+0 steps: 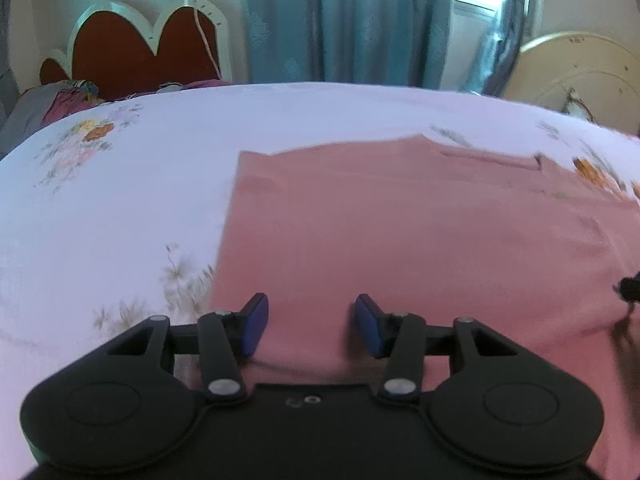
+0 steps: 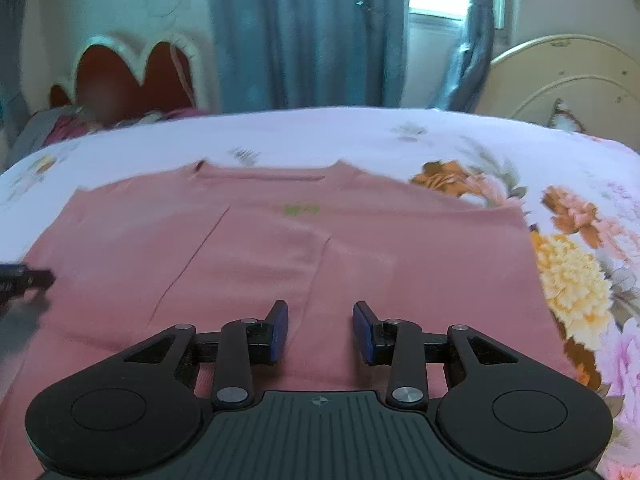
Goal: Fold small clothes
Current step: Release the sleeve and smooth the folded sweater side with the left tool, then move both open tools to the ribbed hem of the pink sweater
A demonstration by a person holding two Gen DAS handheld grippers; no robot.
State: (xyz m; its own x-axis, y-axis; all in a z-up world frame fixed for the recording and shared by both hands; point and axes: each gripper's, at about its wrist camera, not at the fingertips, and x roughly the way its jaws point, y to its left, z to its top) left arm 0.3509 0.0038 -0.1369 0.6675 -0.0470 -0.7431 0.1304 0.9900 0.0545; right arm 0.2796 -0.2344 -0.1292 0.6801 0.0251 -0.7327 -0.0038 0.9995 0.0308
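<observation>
Left tongs (image 1: pixel 311 326): matte black body, two round housings, silver pivot screws, blue pads (image 1: pixel 256 324). Right tongs (image 2: pixel 320 332): same build, with a ribbed grey centre plate bearing a cross mark.

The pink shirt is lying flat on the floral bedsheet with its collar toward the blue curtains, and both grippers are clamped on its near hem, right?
Not quite. The left gripper and right gripper are both open, pads apart above the pink shirt, gripping nothing, as each wrist view shows. The rest holds: it lies flat on the floral bedsheet, collar toward the blue curtains.
</observation>
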